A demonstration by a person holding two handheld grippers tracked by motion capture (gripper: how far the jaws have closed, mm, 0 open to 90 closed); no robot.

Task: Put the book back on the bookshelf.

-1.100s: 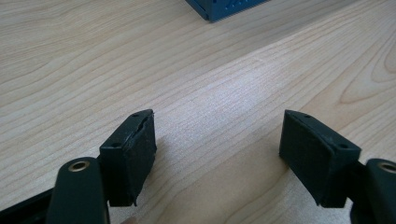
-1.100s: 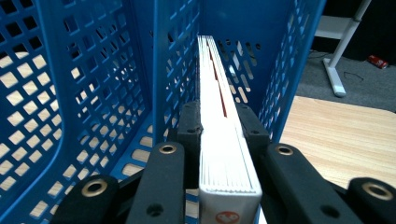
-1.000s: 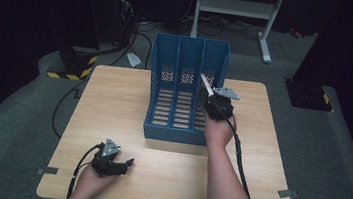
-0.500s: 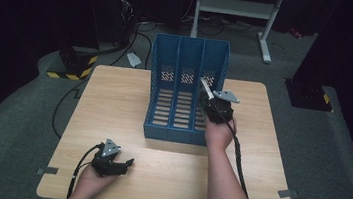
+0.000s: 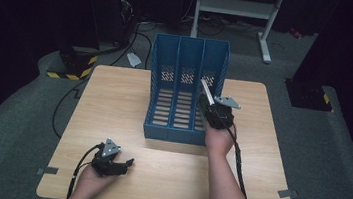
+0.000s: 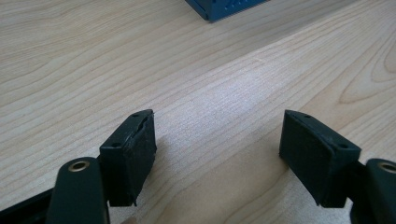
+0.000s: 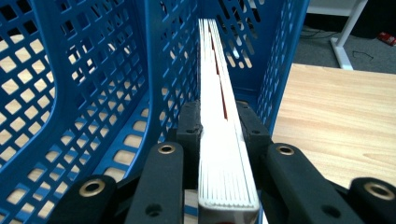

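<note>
High view: my right gripper is clamped on a thin white book, holding it edge-up over the right-hand compartment of the blue file rack. The rack stands toward the far side of the wooden table, its three slots open toward me; the book tilts up and away from the hand, its far end over the slotted floor of that compartment.

Right gripper view: the two black pads press flat on either side of the white book, which runs straight ahead along the jaws. I see page edges on top and a streak of red between the leaves. The book lies inside the rightmost slot, with the perforated blue divider just to its left and the outer wall to its right — whether it touches either wall I cannot tell.

Left gripper view: my left gripper rests low over bare tabletop, jaws standing wide with nothing between them — a corner of the rack shows farther off. In the high view the left gripper sits near the table's front edge, well apart from the rack.
</note>
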